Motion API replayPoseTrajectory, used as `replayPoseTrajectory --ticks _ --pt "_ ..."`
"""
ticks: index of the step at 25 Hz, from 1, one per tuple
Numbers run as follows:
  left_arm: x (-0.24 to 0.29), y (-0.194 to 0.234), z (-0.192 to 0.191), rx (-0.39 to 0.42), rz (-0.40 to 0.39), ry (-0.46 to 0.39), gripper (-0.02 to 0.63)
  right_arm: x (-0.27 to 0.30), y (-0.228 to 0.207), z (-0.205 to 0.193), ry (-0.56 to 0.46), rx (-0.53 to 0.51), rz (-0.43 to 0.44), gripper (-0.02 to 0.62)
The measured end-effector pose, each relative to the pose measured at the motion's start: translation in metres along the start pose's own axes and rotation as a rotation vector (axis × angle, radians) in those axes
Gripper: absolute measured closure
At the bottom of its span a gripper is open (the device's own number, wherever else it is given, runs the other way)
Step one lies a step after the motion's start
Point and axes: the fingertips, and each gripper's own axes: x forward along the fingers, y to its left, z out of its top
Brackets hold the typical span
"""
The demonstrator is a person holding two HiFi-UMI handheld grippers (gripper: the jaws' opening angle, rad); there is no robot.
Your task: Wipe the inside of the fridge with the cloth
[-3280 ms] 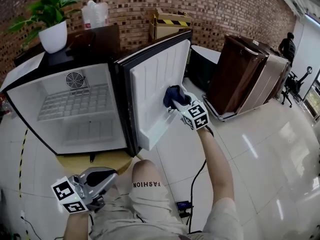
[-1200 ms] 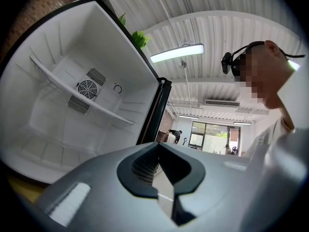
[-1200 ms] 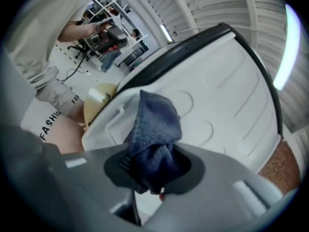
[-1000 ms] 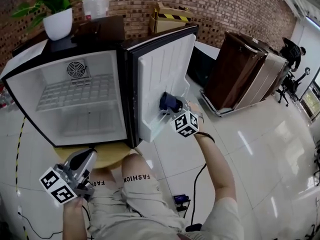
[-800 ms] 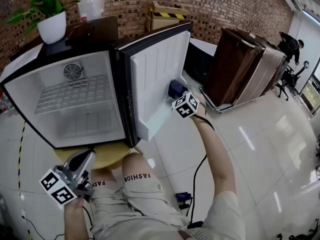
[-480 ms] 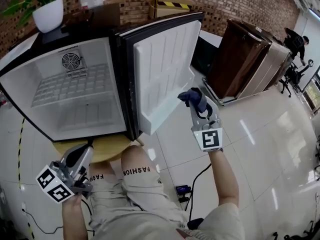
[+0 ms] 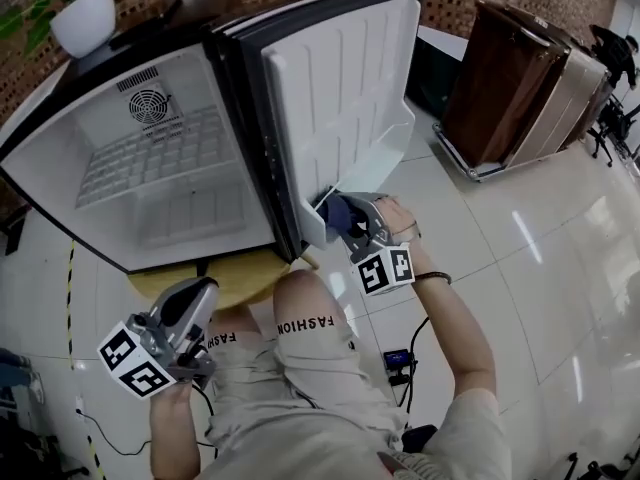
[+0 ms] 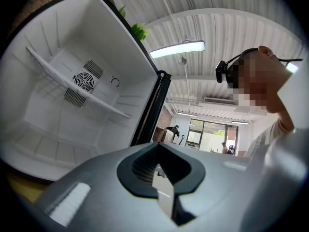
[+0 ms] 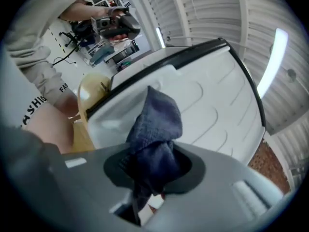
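Fridge [image 7: 70, 178] sits on a round table [image 7: 240, 278], door [image 7: 340, 88] swung out to its right. Inside: shelf [image 7: 150, 158] across the middle, fan [image 7: 147, 106] on the back wall above it. Pot [image 7: 82, 18] on top of the fridge, rear left. Cabinet [image 7: 510, 78] on the floor right of the door, well apart. Cloth [image 7: 333, 208] at the door's lower corner (inner face), in the right gripper [image 7: 340, 218]. Left gripper [image 7: 203, 293] low, before the table, left of the knee

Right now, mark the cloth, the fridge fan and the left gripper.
cloth [image 9: 157, 122], right gripper view, bunched middle
fan [image 7: 147, 106], head view, grille centre
left gripper [image 7: 203, 294], head view, shut jaw tips
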Motion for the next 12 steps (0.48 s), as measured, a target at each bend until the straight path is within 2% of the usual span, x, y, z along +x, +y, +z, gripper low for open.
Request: replayPoseTrajectory --ticks 3,7,10,12 --pt "-0.005 -0.001 0.004 0.006 0.003 -0.002 0.603 0.013 -0.012 -0.013 -0.004 0.003 0.015 0.495" --pt "-0.007 -0.002 0.007 0.012 -0.008 0.004 0.603 0.024 -0.047 -0.058 0.041 0.049 -0.011 0.495" --pt "-0.007 -0.002 0.007 0.014 -0.011 0.015 0.603 0.036 -0.067 -0.100 0.137 0.083 0.004 0.495" --pt "-0.005 -0.003 0.007 0.011 -0.015 0.023 0.603 0.043 -0.080 -0.135 0.237 0.137 0.005 0.496"
